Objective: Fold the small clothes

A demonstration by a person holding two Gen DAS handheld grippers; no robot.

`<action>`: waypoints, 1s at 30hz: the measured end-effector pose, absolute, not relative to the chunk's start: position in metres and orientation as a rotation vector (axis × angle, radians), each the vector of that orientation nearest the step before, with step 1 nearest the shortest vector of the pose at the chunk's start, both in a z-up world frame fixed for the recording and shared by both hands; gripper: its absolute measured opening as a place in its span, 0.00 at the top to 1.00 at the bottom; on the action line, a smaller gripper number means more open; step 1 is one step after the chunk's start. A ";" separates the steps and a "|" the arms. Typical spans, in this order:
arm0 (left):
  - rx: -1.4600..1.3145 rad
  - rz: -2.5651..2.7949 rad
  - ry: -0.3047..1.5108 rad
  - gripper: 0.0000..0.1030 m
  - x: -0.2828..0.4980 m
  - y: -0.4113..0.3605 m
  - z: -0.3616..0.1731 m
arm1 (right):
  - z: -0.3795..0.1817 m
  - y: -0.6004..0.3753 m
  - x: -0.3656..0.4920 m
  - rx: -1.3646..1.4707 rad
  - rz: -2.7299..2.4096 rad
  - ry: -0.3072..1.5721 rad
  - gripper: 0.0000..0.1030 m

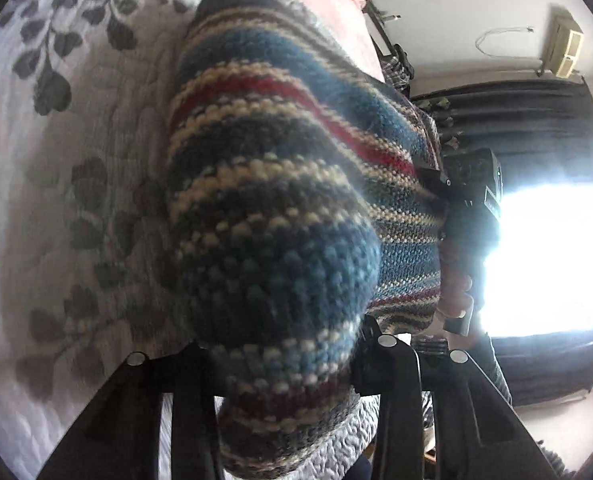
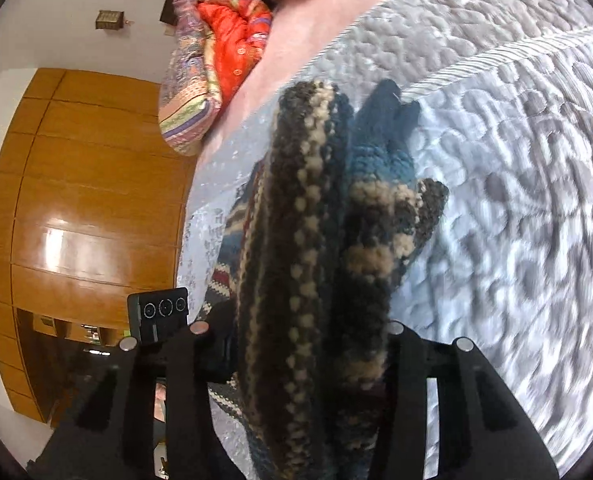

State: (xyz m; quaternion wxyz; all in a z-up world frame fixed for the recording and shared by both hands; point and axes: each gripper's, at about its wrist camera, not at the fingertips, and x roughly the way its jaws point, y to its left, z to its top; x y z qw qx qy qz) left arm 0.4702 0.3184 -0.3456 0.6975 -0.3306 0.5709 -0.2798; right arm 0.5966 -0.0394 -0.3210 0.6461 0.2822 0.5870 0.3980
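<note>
Left wrist view: one striped knit garment [image 1: 280,216] fills the frame, bunched between the fingers of the left gripper [image 1: 284,364], whose jaws are clamped on it above a grey quilted bedspread [image 1: 56,184]. No legible writing.

Right wrist view: the right gripper [image 2: 308,340] is likewise clamped on the garment's folded edge, held over the bedspread. One patterned cushion [image 2: 200,80] lies near a wooden wardrobe [image 2: 88,184].
</note>
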 end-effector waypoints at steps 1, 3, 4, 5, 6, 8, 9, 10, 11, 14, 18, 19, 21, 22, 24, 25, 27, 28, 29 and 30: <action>-0.729 -0.627 1.272 0.64 0.465 0.320 -0.341 | -0.318 -0.038 0.592 0.646 0.911 1.335 0.59; -0.712 -0.634 1.269 0.64 0.449 0.327 -0.328 | -0.312 -0.031 0.577 0.654 0.923 1.337 0.59; -0.708 -0.634 1.268 0.64 0.443 0.329 -0.324 | -0.309 -0.027 0.569 0.661 0.932 1.337 0.59; -0.704 -0.635 1.266 0.64 0.432 0.335 -0.318 | -0.307 -0.024 0.562 0.666 0.939 1.337 0.59; -0.704 -0.636 1.266 0.64 0.425 0.339 -0.315 | -0.306 -0.021 0.554 0.676 0.948 1.337 0.59; -0.693 -0.631 1.265 0.64 0.403 0.349 -0.309 | -0.306 -0.011 0.534 0.691 0.963 1.342 0.59; -0.693 -0.625 1.264 0.64 0.393 0.354 -0.307 | -0.306 -0.007 0.527 0.699 0.966 1.346 0.59; -0.696 -0.619 1.265 0.64 0.383 0.359 -0.306 | -0.308 -0.002 0.519 0.710 0.970 1.354 0.59; -0.696 -0.616 1.265 0.64 0.373 0.363 -0.308 | -0.311 0.004 0.508 0.710 0.975 1.365 0.59; -0.719 -0.611 1.262 0.64 0.337 0.381 -0.320 | -0.327 0.021 0.476 0.722 0.985 1.404 0.59; -0.798 -0.602 1.268 0.64 0.285 0.401 -0.350 | -0.357 0.036 0.437 0.739 0.984 1.470 0.59; -0.806 -0.594 1.275 0.64 0.276 0.404 -0.358 | -0.364 0.038 0.429 0.739 0.983 1.482 0.59; -0.834 -0.577 1.286 0.62 0.267 0.412 -0.370 | -0.377 0.039 0.419 0.758 0.979 1.497 0.58; -0.864 -0.549 1.285 0.56 0.262 0.417 -0.379 | -0.384 0.037 0.417 0.771 0.972 1.502 0.56; -0.892 -0.497 1.284 0.40 0.258 0.421 -0.391 | -0.390 0.034 0.417 0.758 0.934 1.507 0.45; -0.905 -0.485 1.282 0.38 0.255 0.423 -0.392 | -0.389 0.031 0.416 0.736 0.916 1.503 0.38; -0.859 -0.426 1.288 0.30 0.254 0.424 -0.383 | -0.375 0.020 0.413 0.698 0.869 1.468 0.34; -0.805 -0.373 1.279 0.26 0.250 0.427 -0.372 | -0.365 0.011 0.413 0.697 0.847 1.435 0.33; -0.744 -0.315 1.249 0.26 0.244 0.433 -0.356 | -0.350 -0.003 0.411 0.703 0.822 1.379 0.33; -0.721 -0.284 1.215 0.26 0.239 0.436 -0.345 | -0.339 -0.012 0.408 0.699 0.813 1.340 0.35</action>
